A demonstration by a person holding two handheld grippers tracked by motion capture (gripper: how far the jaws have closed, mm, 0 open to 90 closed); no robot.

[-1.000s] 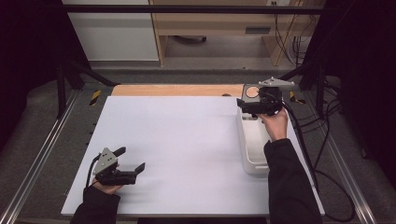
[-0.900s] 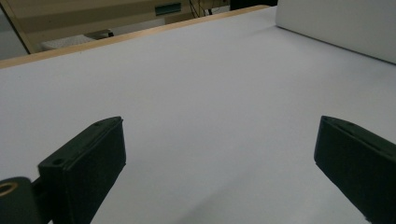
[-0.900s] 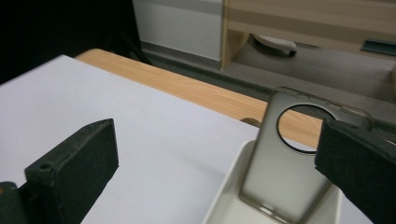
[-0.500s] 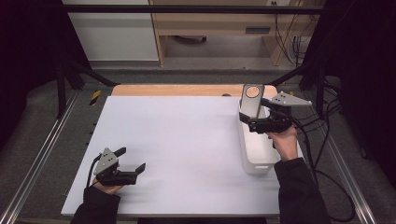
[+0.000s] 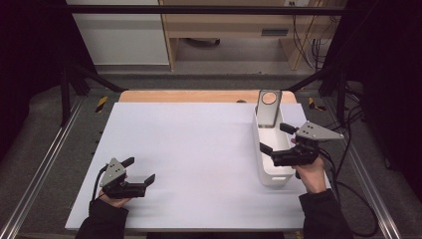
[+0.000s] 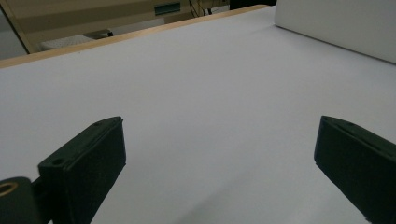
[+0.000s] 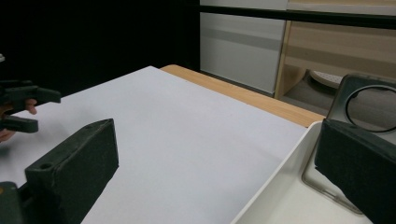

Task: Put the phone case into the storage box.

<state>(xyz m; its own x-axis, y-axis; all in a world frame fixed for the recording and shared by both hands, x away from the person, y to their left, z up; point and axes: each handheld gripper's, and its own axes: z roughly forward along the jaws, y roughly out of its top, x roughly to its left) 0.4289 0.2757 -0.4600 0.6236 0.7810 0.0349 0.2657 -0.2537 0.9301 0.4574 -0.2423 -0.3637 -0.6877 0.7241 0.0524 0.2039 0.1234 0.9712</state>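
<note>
Phone case (image 5: 267, 107) lower end hidden inside white bin (image 5: 272, 175); in right gripper view, case (image 7: 369, 109) partly behind right jaw, cut by right edge. Bin contents under right gripper (image 5: 274, 138) not visible. Bin (image 6: 345, 25) cut off by top and right edges in left gripper view. Left gripper (image 7: 18, 109) blurred, cut at left edge.

No legible text, labels, brands, numbers or signs in any view. The grey plate with a round window (image 5: 268, 105), propped in the white bin (image 5: 272, 174) right of centre in the high view, carries no readable marking. The cabinet panel (image 5: 274, 32) near the top edge is too blurred to read.
</note>
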